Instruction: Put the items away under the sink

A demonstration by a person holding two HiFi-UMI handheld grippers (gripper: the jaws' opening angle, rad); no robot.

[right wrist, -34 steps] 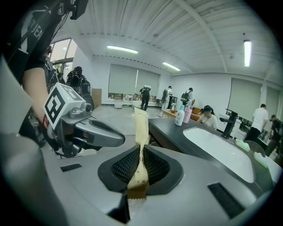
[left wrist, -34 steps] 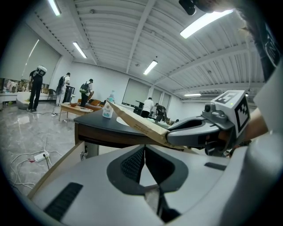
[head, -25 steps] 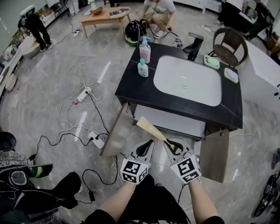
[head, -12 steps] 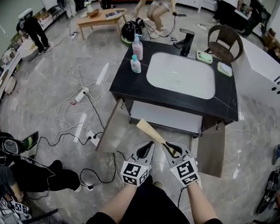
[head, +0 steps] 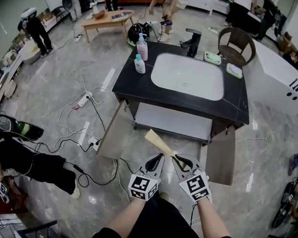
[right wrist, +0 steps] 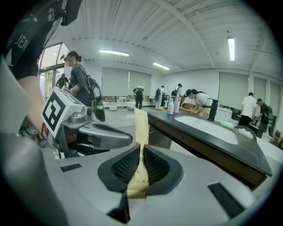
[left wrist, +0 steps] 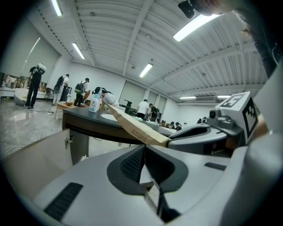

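The right gripper (head: 180, 162) is pinching the near end of a long tan paper packet (head: 158, 142). Its ribbed pads are almost together on the thin paper. The packet is sticking out ahead and to the left, in the air short of the open cabinet under the sink. The left gripper (head: 156, 162) is hanging just beside it, jaws fully together with nothing between them.

The step in hand appears to be carrying the packet to the pale cabinet shelf (head: 171, 120). Since the packet is being held by 1 end only, its free end could sag or swing, so the grip should be kept firm. The free end is best led in first, low enough to pass under the black countertop (head: 135, 89). The jaws should part only once the packet is resting flat on the shelf.

The 2 cabinet doors are standing wide open: the left door (head: 113, 132) and the right door (head: 221, 155). The right door is near the right gripper's side and could be clipped. Floor cables and 2 power strips (head: 85, 99) are lying well to the left, clear of the approach.

Around the white basin (head: 187, 76), a pump bottle (head: 141, 47), a smaller bottle (head: 139, 64), a faucet (head: 192, 42) and 2 green soap dishes (head: 212, 58) are sitting on the countertop.
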